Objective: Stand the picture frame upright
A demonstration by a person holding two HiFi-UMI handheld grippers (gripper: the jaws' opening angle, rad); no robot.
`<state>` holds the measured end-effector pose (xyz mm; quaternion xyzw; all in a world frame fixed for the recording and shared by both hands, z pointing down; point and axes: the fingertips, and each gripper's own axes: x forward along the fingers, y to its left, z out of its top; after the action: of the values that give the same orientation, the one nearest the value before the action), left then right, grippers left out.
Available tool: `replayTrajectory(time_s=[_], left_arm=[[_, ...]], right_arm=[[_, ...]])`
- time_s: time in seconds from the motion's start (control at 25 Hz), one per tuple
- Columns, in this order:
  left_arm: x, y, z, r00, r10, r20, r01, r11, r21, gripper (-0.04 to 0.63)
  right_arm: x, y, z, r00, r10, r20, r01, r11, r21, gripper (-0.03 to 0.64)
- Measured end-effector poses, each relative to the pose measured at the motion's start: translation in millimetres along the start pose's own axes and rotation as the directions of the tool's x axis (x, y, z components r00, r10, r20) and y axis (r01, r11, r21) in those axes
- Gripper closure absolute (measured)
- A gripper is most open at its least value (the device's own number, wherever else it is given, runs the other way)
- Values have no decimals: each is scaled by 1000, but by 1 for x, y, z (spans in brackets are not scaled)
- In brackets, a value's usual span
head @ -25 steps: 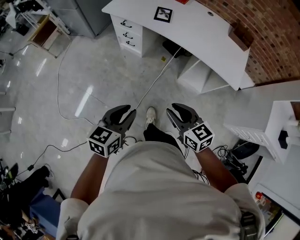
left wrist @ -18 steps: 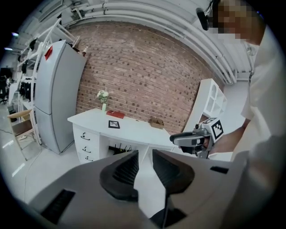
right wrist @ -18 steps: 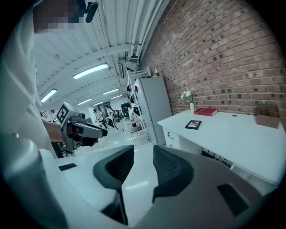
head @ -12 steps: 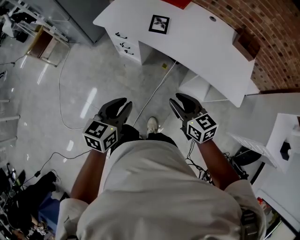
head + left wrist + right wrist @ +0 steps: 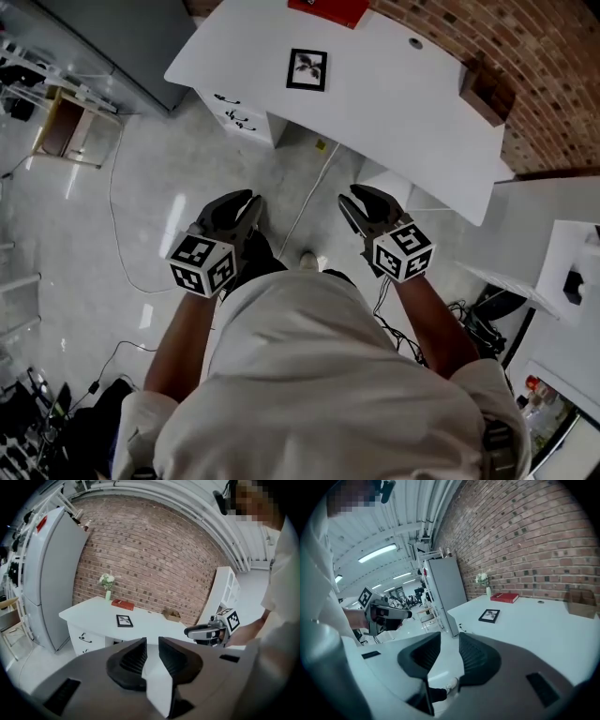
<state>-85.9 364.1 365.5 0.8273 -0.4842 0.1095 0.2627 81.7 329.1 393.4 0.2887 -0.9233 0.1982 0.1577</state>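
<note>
The picture frame (image 5: 307, 69) lies flat and face up on the white desk (image 5: 412, 112), well ahead of both grippers and touched by neither. From the head view it sits beyond the gap between my two tools, a little closer to the left one's line.

Through the left gripper view the frame (image 5: 124, 620) shows above and left of the left gripper (image 5: 152, 641). Its fingers (image 5: 131, 658) have just been closing and stand a narrow gap apart, with nothing between them but the desk edge far off. In the right gripper view the frame (image 5: 489, 616) is up and right of the right gripper (image 5: 450, 637). Its fingers (image 5: 476, 656) have just been opening and stand wide apart with nothing between them, only floor and a shoe far below.

The frame is a thin black square border around a white mat, with a dark plant print in the middle. The desk top is smooth, matt white with a curved front edge and a small round hole near the back. A red book (image 5: 328, 9) lies flat behind the frame, and a brown cardboard box (image 5: 483, 80) sits by the rough brick wall (image 5: 553, 56). The fingers are dark, ribbed on their inner faces and rounded outside. The floor (image 5: 141, 206) is pale and glossy.
</note>
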Motion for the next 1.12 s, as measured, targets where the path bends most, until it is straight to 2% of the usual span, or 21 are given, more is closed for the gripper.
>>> replayTrajectory(time_s=[0.28,0.48,0.64,0.88,1.12], left_arm=[[48,77,49,988,-136,-66,139,989,42,511],[75,125,78,971,-215,-109,224,971,79,511],[99,155,91,951,-274,-143,286,956,70,511],[130,182,96,937,-310,-162,320,947,36,511],[165,194,98,933,-305,-191,313,950,15,511]], right_arm=[[68,-32,37,989,-145,-4,145,988,61,502],[115,-44,58,973,-232,-8,232,967,103,502],[145,-55,70,955,-295,-22,296,947,126,502],[182,-74,81,945,-323,-45,327,937,124,502],[200,-107,87,941,-331,-63,337,933,130,502]])
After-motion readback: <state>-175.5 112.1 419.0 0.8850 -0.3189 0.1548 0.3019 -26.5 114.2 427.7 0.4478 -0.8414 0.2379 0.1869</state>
